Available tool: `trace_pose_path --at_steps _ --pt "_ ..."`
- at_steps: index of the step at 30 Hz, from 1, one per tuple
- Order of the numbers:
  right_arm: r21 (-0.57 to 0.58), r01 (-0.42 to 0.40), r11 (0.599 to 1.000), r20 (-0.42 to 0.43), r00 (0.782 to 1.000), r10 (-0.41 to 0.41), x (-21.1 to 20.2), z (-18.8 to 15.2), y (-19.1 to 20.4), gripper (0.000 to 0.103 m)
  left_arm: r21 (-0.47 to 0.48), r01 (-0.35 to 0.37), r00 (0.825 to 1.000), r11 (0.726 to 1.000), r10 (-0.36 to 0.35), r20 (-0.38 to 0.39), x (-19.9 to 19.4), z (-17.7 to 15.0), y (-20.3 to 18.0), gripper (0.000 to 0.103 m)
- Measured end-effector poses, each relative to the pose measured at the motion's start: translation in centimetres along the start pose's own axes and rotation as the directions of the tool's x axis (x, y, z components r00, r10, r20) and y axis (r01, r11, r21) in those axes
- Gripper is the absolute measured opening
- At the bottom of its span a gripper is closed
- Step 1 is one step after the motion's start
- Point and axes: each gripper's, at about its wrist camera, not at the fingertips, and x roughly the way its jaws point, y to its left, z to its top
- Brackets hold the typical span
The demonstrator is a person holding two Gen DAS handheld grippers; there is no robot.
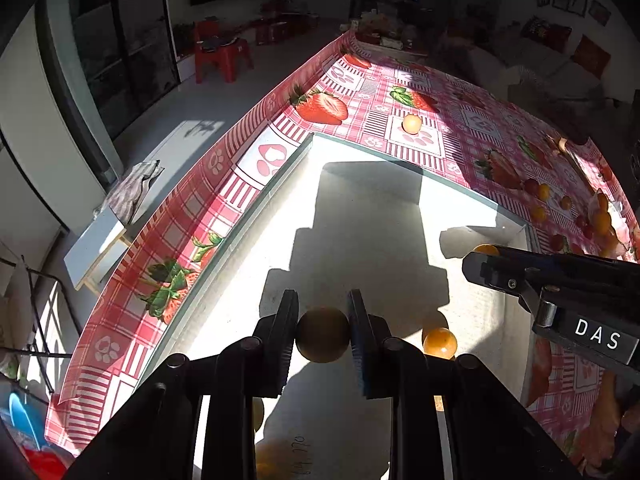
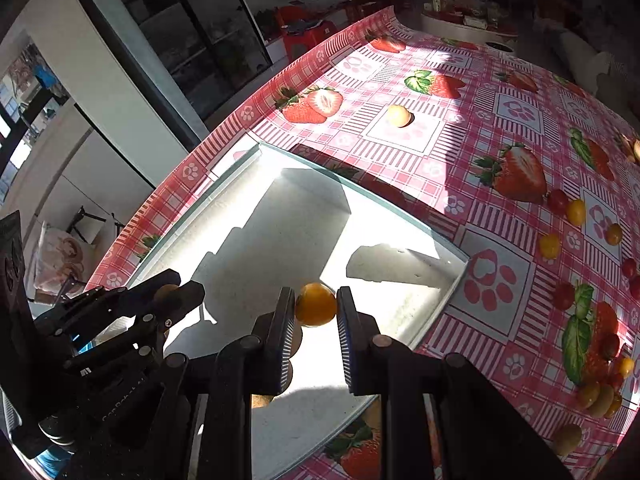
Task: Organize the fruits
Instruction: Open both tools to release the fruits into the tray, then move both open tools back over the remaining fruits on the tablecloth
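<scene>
A white tray [image 1: 360, 152] [image 2: 400, 208] lies on the strawberry-print tablecloth. My left gripper [image 1: 322, 334] is shut on a round tan fruit [image 1: 322, 335] above the tray; it also shows at the left of the right wrist view [image 2: 170, 294]. My right gripper [image 2: 316, 306] is shut on a yellow-orange cherry tomato [image 2: 316, 305] above the tray; it enters the left wrist view from the right [image 1: 486, 258]. One orange fruit [image 1: 440, 343] lies in the tray beside my left fingers. A pale round fruit [image 1: 411, 124] [image 2: 398, 115] lies on the cloth beyond the tray.
Several red and yellow cherry tomatoes [image 2: 576, 212] [image 1: 538, 192] lie scattered on the cloth to the right of the tray. More fruits [image 2: 600, 396] pile at the right edge. The table's left edge [image 1: 224, 148] drops to the floor.
</scene>
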Motion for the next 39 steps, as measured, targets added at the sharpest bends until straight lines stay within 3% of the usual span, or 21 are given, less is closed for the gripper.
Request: trace_pose_path --at_steps 8,16,17,18,19,26,29,39 --pt "0.037 0.042 0.998 -0.041 0.998 -0.04 2.6 0.5 -1.5 0.023 0.021 -0.022 0.999 1.0 0.022 -0.038 1.5 0.1 -0.4 0.027" --pt "-0.023 0.095 0.995 -0.045 0.994 -0.096 2.9 0.3 -0.8 0.025 0.054 -0.056 0.997 0.997 0.058 -0.041 1.8 0.0 -0.9 0.028" --pt "-0.025 0.087 0.996 -0.048 0.995 -0.088 2.9 0.3 -0.8 0.027 0.052 -0.067 0.997 0.996 0.069 -0.04 1.8 0.1 -0.8 0.038" --pt "-0.023 0.079 0.997 -0.049 0.996 -0.08 2.8 0.4 -0.8 0.034 0.048 -0.07 0.997 0.996 0.072 -0.04 1.7 0.0 -0.7 0.061" --pt "-0.017 0.066 0.998 -0.047 0.997 -0.067 2.7 0.4 -0.8 0.041 0.04 -0.073 0.997 0.996 0.075 -0.032 1.6 0.0 -0.5 0.069" --pt "0.02 0.054 0.998 0.0 0.999 -0.054 0.9 0.4 -1.2 0.065 0.026 -0.08 0.996 0.996 0.08 -0.024 1.1 -0.2 -0.1 0.07" --pt "0.044 0.016 0.999 0.031 0.999 -0.018 -0.5 0.2 -1.5 0.083 0.033 -0.075 0.997 0.997 0.076 -0.017 0.5 -0.4 -0.4 0.07" --pt "0.098 0.002 0.995 0.048 0.999 -0.007 -3.9 -2.5 -3.0 0.084 0.102 -0.046 0.999 0.994 0.045 0.012 -2.2 -1.8 -3.4 0.07"
